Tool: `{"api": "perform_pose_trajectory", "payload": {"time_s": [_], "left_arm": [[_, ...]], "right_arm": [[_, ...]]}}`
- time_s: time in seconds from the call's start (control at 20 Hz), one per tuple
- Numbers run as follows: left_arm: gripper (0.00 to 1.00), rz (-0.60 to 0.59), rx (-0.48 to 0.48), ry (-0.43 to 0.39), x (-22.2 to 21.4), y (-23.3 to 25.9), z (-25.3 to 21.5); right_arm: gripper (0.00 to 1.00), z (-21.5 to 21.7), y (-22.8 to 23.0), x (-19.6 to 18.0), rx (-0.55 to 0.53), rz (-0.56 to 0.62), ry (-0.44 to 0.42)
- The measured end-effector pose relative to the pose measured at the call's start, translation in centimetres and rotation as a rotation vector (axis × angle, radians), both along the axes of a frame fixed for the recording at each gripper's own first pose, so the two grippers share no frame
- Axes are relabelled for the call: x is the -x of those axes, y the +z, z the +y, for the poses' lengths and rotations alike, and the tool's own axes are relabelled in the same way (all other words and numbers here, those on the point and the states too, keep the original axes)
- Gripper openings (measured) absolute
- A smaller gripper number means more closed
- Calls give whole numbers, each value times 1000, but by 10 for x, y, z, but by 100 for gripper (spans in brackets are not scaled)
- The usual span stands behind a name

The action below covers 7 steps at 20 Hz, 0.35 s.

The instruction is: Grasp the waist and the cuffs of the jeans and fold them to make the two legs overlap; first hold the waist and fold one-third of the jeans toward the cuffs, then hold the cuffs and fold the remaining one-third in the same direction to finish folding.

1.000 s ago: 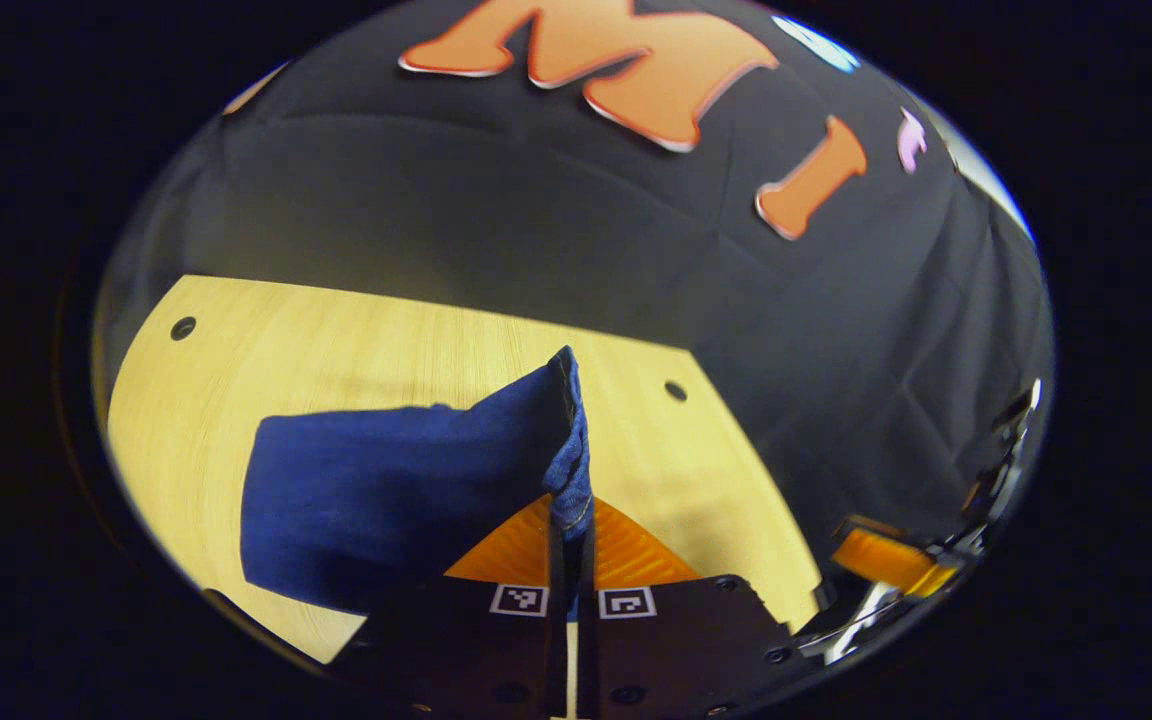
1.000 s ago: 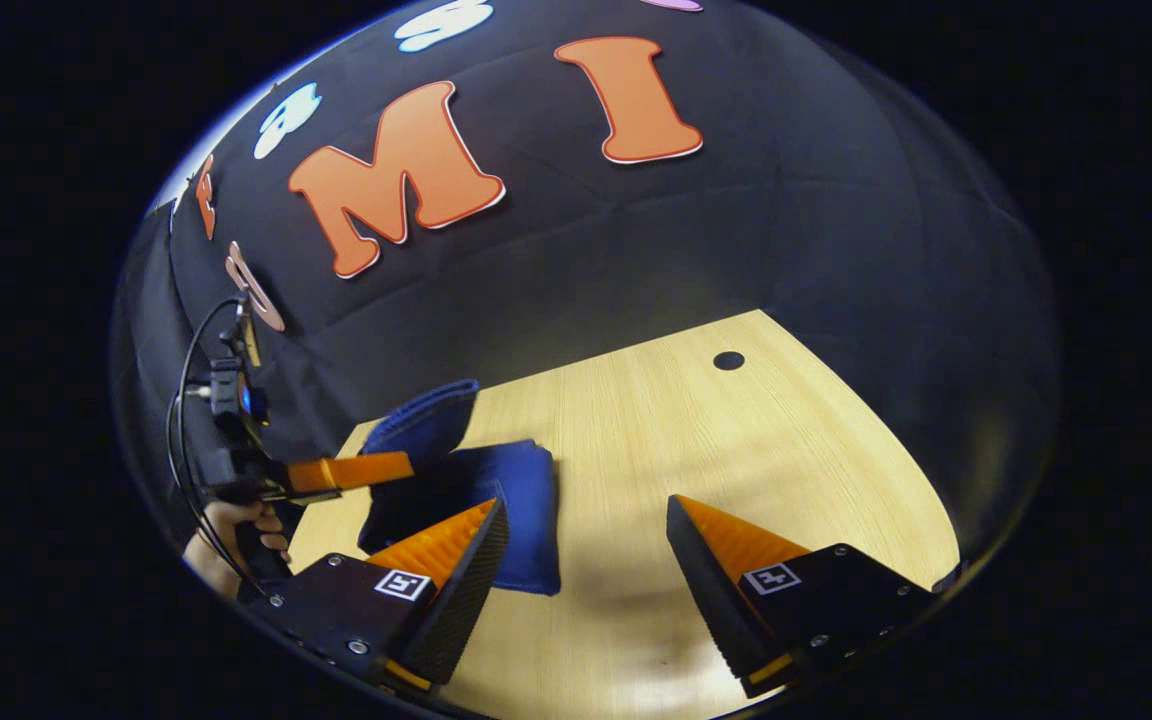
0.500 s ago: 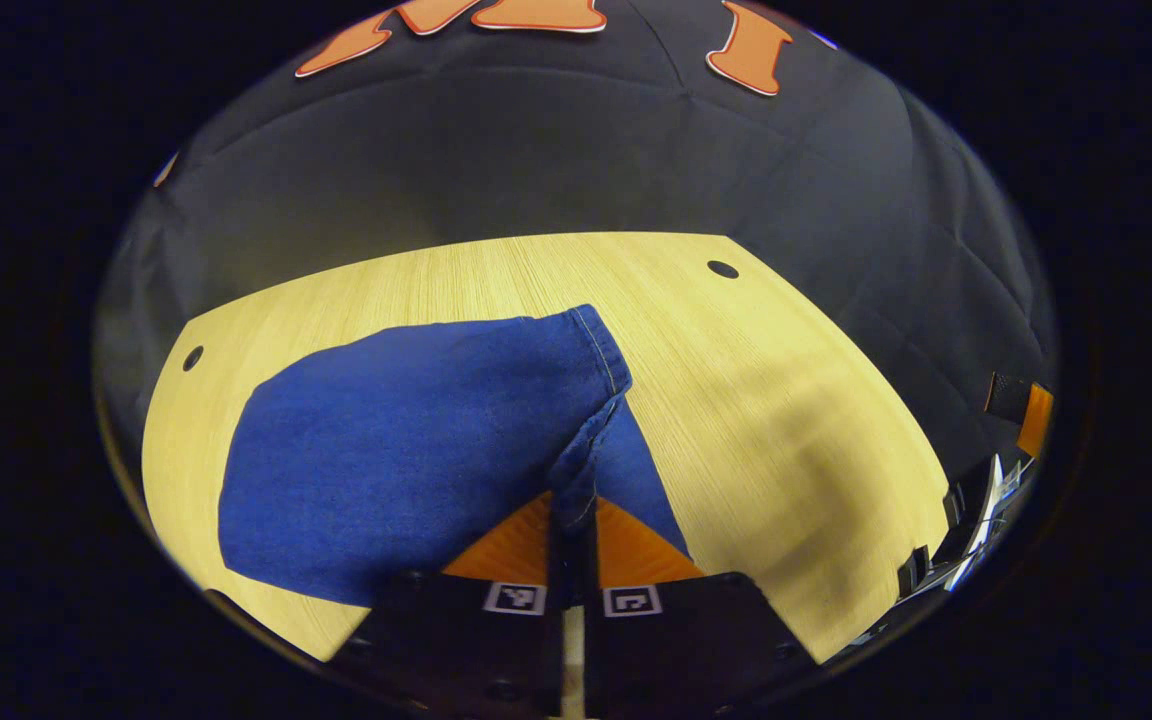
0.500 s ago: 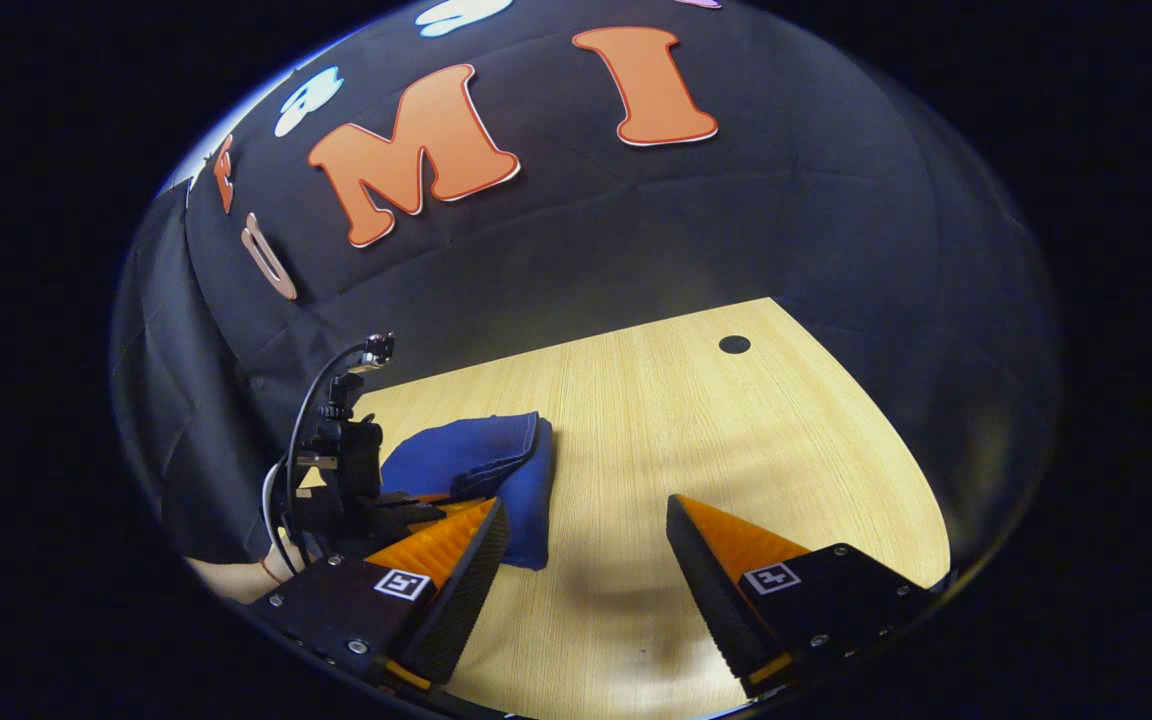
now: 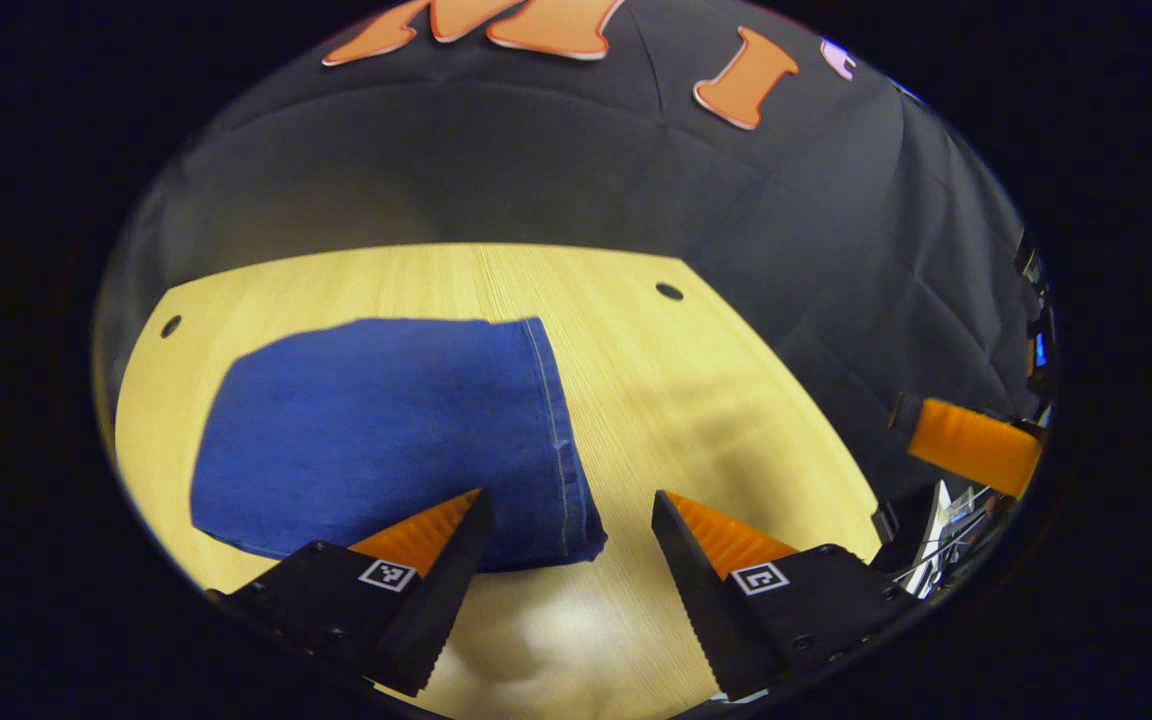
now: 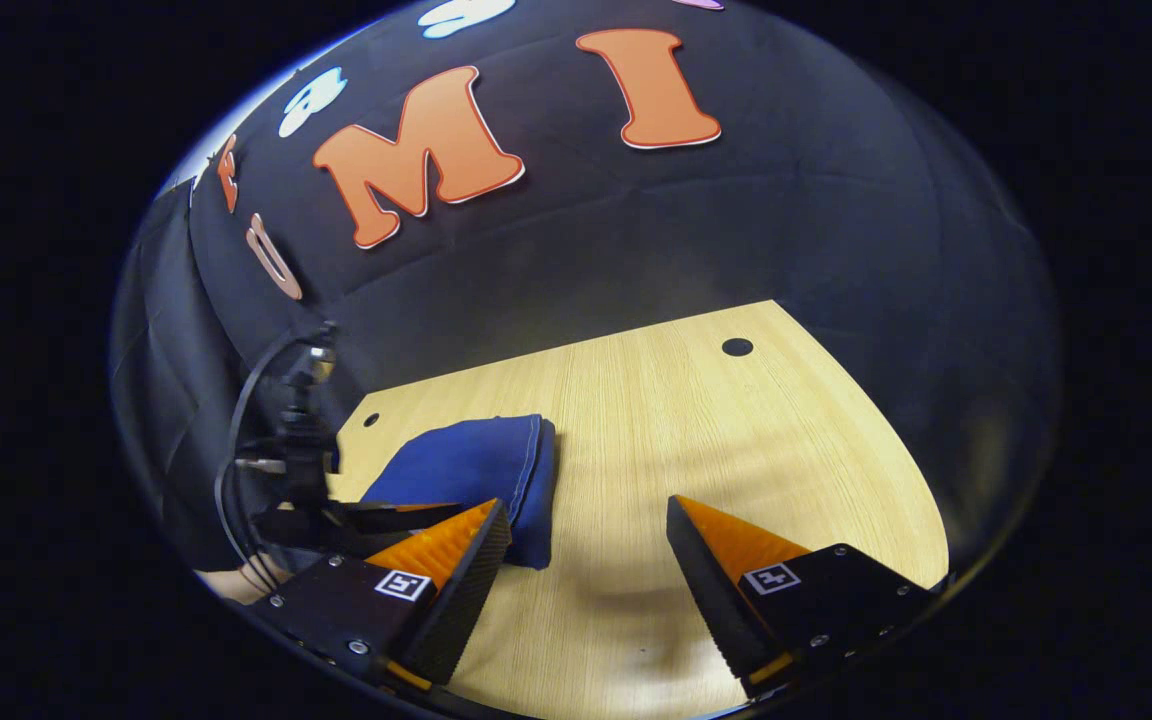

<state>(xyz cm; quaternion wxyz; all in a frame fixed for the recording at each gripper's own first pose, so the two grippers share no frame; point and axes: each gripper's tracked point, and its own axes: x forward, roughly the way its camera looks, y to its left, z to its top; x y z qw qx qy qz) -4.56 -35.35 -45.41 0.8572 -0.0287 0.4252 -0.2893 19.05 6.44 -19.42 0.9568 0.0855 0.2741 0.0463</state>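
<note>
The blue jeans lie folded in a flat packet on the light wooden table, with a stitched hem edge along the packet's right side. My left gripper hangs open just above the near right corner of the packet, nothing between its fingers. In the right gripper view the folded jeans sit at the left of the table. My right gripper is open over bare wood to the right of the jeans. The left gripper shows there beside the packet, held by a hand.
Round holes mark the tabletop. The black cloth wall rises directly behind the table's far edge. The right gripper's finger shows at the right edge of the left gripper view.
My left gripper, shut on the jeans' hem and carrying it over, laid the layer down on the packet and opened. The jeans now lie flat. The right gripper stayed open and barely moved.
</note>
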Motion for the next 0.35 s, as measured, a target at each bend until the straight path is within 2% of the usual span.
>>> {"api": "perform_pose_trajectory", "payload": {"time_s": [0.15,0.2,0.35], "left_arm": [[98,-122,31,77,-21,63,48],[96,-183,32,113,-27,90,72],[98,-308,35,185,-44,151,130]], "right_arm": [[98,-2,10,-6,38,-32,-31],[98,0,19,-9,62,-56,-31],[98,13,56,-17,127,-159,-27]]}}
